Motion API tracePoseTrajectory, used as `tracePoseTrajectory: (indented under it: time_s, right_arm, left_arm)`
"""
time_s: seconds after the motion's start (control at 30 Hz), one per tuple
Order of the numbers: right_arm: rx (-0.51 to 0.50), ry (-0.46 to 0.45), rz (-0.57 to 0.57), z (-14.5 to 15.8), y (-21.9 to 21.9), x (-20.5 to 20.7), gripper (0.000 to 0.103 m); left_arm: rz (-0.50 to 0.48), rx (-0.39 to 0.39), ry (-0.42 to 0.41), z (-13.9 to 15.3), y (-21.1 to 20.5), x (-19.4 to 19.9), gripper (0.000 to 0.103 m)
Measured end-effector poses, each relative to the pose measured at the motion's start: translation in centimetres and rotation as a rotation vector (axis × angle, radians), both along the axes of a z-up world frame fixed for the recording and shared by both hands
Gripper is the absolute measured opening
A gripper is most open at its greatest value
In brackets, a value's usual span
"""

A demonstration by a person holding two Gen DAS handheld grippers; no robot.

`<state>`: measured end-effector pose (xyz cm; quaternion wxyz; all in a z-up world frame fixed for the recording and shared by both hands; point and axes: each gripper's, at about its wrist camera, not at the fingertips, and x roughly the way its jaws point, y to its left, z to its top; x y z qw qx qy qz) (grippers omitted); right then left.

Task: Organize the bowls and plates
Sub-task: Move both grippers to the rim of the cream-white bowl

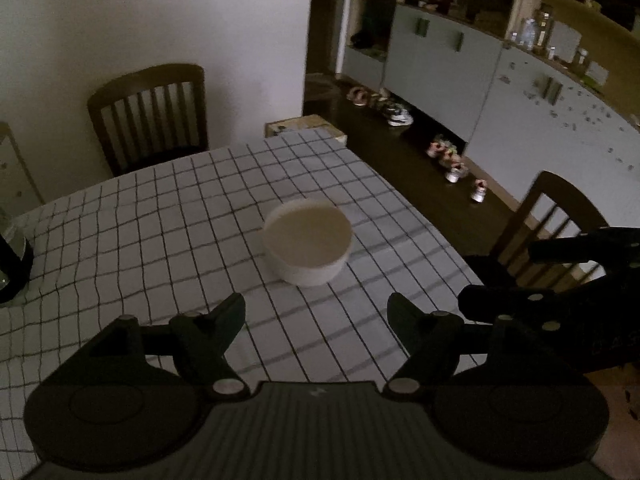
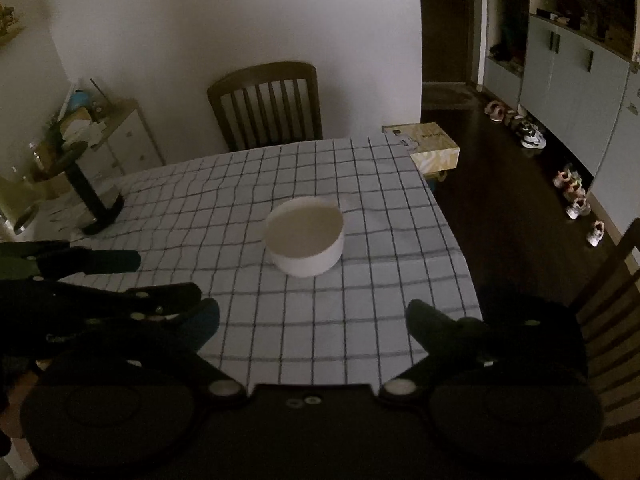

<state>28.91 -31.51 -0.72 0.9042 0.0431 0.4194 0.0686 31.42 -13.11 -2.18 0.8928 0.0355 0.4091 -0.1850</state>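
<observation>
A white straight-walled bowl [image 1: 308, 244] stands upright on the checked tablecloth [image 1: 160, 216], near the table's right side; it also shows in the right wrist view [image 2: 305, 240]. My left gripper [image 1: 316, 312] is open and empty, held above the cloth just short of the bowl. My right gripper [image 2: 312, 318] is open and empty, also short of the bowl. The right gripper shows at the right edge of the left wrist view [image 1: 568, 276]. The left gripper shows at the left of the right wrist view [image 2: 132, 276]. No plates are in view.
A dark stand [image 2: 96, 200] sits at the table's left. One wooden chair [image 2: 268, 104] stands at the far side, another [image 1: 548, 228] at the right. A cardboard box [image 2: 434, 148] sits past the far right corner. Shoes [image 2: 572, 192] line the dark floor by the cabinets.
</observation>
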Motion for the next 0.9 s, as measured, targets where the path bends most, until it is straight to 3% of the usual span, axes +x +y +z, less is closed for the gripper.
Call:
tracePoseTrajectory:
  time_s: [0.37, 0.67, 0.83, 0.9]
  right_arm:
    - [0.007, 0.024, 0.033, -2.4, -1.9, 7.8, 0.101]
    - [-0.002, 0.096, 0.032, -5.9, -2.7, 13.1, 0.098]
    - [-0.001, 0.134, 0.05, -7.5, -2.4, 14.9, 0.095]
    - [-0.01, 0.144, 0.062, -8.1, -2.1, 15.5, 0.089]
  left_arm:
    - [0.101, 0.069, 0.024, -2.6, -1.8, 7.8, 0.078]
    - [0.163, 0.094, 0.073, -5.6, -2.5, 12.6, 0.078]
    - [0.194, 0.077, 0.136, -7.8, -2.4, 14.6, 0.078]
    - [0.208, 0.077, 0.154, -8.7, -2.4, 15.2, 0.078]
